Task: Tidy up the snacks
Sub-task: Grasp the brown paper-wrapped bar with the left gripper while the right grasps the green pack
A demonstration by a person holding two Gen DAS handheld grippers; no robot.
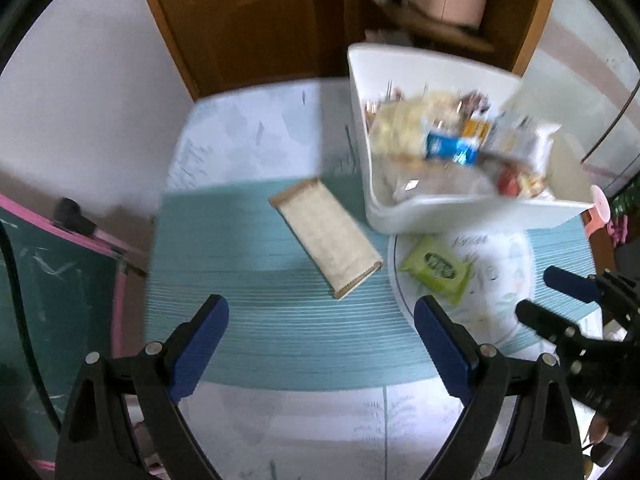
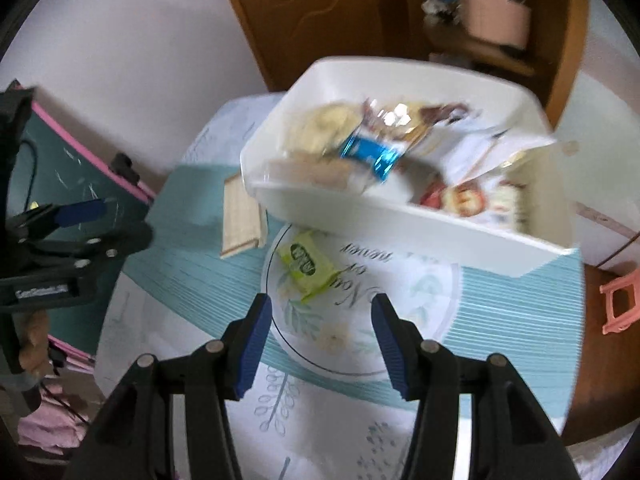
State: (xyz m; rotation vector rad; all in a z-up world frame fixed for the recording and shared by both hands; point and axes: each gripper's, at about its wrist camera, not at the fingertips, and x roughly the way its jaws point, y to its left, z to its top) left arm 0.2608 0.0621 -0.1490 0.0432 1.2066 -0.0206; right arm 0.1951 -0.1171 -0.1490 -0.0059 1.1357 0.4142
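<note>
**Two packets left outside an almost filled bin**

A table (image 1: pixel 280 340) covered with a teal striped mat and a pale leaf-printed cloth is seen in a small room, with a wooden door (image 1: pixel 248 20) and a cluttered shelf behind it and a green chalkboard (image 1: pixel 60 280) at the left.

The sorting is judged to be well advanced. A white bin (image 1: pixel 400 216) stands at the far right of the table and is already heaped with wrapped snacks: a blue packet (image 1: pixel 450 148), yellowish bags and some red-printed wrappers can be made out, though blur hides the details. Two items are left outside it. A tan paper packet (image 1: pixel 328 236) lies flat on the mat, just left of the bin, and a green packet (image 2: pixel 306 266) lies on the printed round patch directly in front of the bin, near its front wall.

The left gripper (image 1: pixel 320 336) is held above the mat with its jaws spread wide and nothing between them. The right gripper (image 2: pixel 320 336) is likewise parted and empty, hanging just near of the green packet, which is probably to be taken up first.
</note>
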